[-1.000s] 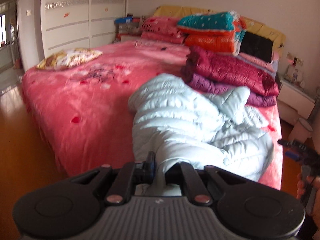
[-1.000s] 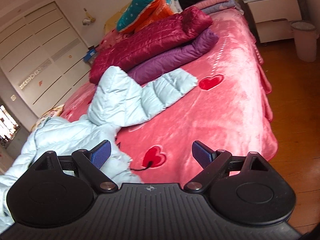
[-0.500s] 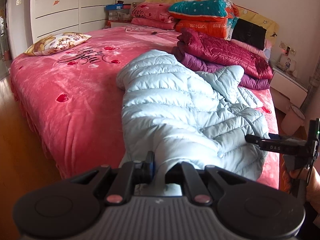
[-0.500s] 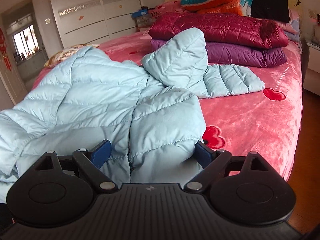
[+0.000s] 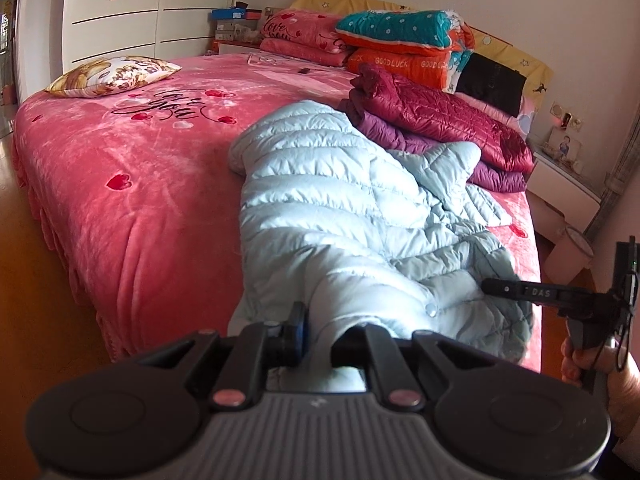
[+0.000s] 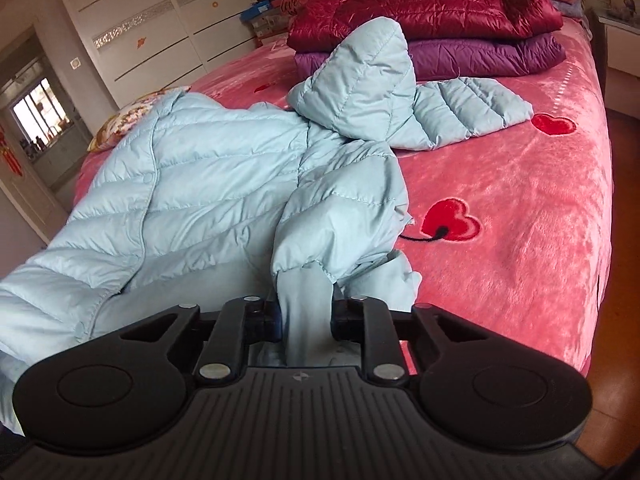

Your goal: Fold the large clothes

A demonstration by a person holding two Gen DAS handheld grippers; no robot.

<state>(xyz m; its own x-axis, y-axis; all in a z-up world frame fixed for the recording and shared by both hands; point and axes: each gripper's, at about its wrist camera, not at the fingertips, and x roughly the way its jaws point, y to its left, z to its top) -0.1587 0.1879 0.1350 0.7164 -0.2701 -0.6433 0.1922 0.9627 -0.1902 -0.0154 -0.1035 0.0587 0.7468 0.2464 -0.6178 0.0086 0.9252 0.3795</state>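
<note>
A pale blue puffer jacket (image 5: 340, 208) lies crumpled along the near edge of the pink bed (image 5: 132, 184), its hood (image 6: 360, 80) standing up toward the folded coats. My left gripper (image 5: 318, 338) is shut on a bunched edge of the jacket near a snap button. In the right wrist view my right gripper (image 6: 304, 318) has its jaws closing on a sleeve end of the jacket (image 6: 208, 184), the fabric pinched between the pads. The right gripper (image 5: 494, 286) also shows at the right edge of the left wrist view, held by a hand.
Folded maroon (image 5: 440, 120) and purple (image 6: 480, 58) puffer coats are stacked behind the jacket. Quilts and pillows (image 5: 400, 44) pile at the headboard, a printed cushion (image 5: 112, 74) at the far left. A white nightstand (image 5: 560, 184) and bin (image 5: 570, 252) stand right of the bed; wooden floor surrounds it.
The right gripper swung from the bare bedspread over to the jacket sleeve and closed its wide jaws onto it. The left gripper sank slightly, still holding the jacket edge.
</note>
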